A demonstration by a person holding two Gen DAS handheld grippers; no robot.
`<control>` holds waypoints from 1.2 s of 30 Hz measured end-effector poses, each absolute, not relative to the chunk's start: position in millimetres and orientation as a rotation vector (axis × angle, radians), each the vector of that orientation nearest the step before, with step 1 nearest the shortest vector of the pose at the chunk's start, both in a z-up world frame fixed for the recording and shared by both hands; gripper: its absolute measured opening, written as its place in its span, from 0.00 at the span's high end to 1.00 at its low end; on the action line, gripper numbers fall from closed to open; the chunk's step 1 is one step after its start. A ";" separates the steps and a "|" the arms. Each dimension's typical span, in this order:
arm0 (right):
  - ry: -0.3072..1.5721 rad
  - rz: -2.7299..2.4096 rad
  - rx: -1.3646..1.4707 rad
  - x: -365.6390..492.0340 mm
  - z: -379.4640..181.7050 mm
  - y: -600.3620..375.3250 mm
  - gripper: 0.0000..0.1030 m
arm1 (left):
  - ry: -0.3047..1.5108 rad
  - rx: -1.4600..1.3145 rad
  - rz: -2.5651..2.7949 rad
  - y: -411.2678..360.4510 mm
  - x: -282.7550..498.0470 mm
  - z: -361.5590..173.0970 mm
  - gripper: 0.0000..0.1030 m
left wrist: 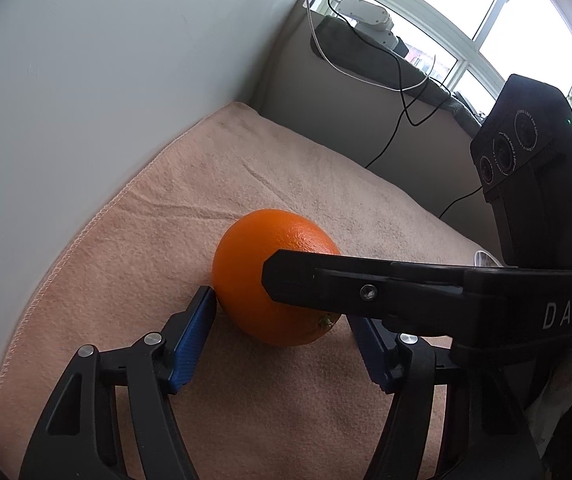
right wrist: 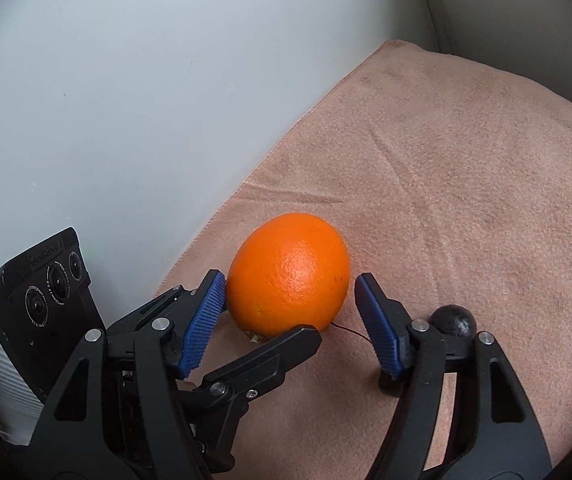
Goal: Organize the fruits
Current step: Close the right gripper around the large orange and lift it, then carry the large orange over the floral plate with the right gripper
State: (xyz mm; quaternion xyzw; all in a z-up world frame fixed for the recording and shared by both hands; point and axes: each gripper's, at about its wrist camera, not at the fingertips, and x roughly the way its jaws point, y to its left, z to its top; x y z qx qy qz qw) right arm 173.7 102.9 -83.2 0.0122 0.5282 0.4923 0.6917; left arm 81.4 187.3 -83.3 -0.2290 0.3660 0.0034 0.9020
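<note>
Start on the left of the orange. There is a plain white wall there, and no bowl or basket shows in either view. The orange lies on a peach towel. It is not lifted yet, so I think your job is only at the start: this fruit has yet to be picked up and put in its place. Where that place is, I cannot tell.

Your left gripper is half wide around the orange. Its left pad touches the peel. Its right pad sits just beside the fruit and is partly hidden, so it does not hold the fruit yet.

Your right gripper is around the same orange. Its left pad touches the peel and its right pad is just off it. It is not holding either. Two grippers on one fruit could bump.

The left wrist view shows things the other does not: a black finger of the right gripper crossing the orange, and a window and cables far behind and right of the orange.

The right wrist view alone shows the gap at the right pad. It also shows a small dark ball to the right of the orange. It may be another fruit, but I cannot tell.
</note>
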 end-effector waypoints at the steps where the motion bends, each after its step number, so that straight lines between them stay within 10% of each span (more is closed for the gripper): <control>1: 1.179 1.100 0.025 173.3 -82.5 103.6 0.35 | 0.757 -0.474 0.007 187.3 81.1 -83.6 0.36; 36: 0.988 0.964 0.105 173.6 -13.3 -35.5 0.37 | 0.675 -0.338 -0.153 83.3 104.5 -27.5 0.36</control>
